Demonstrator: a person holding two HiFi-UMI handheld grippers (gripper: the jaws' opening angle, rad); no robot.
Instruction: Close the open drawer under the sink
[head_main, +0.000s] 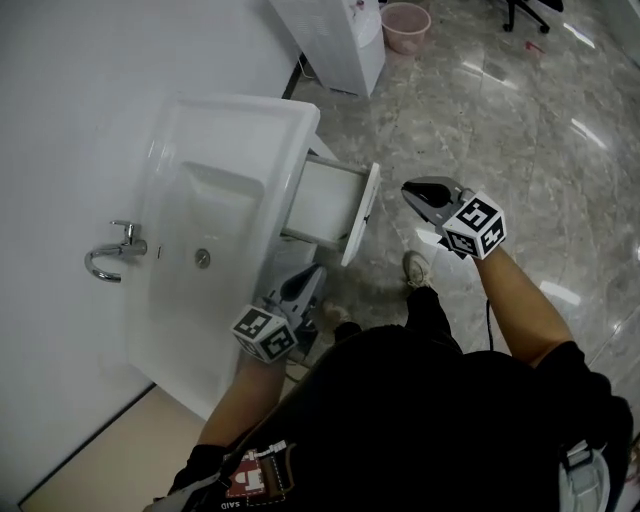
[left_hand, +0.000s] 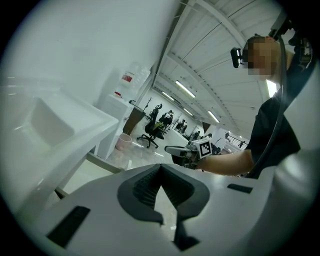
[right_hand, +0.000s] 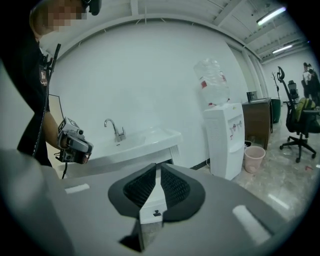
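Now | drawer (head_main: 322, 200) open under sink (head_main: 250, 112) (white inside) | pink bin (head_main: 405, 36) apart

Showing a dispenser (right_hand: 225, 140) standing against the white wall (right_hand: 150, 75), carrying a bottle (right_hand: 214, 82) on top; a pink bin (right_hand: 254, 158) sitting just beside it on the glossy floor (head_main: 500, 130); a chair (right_hand: 300, 125) standing farther off.
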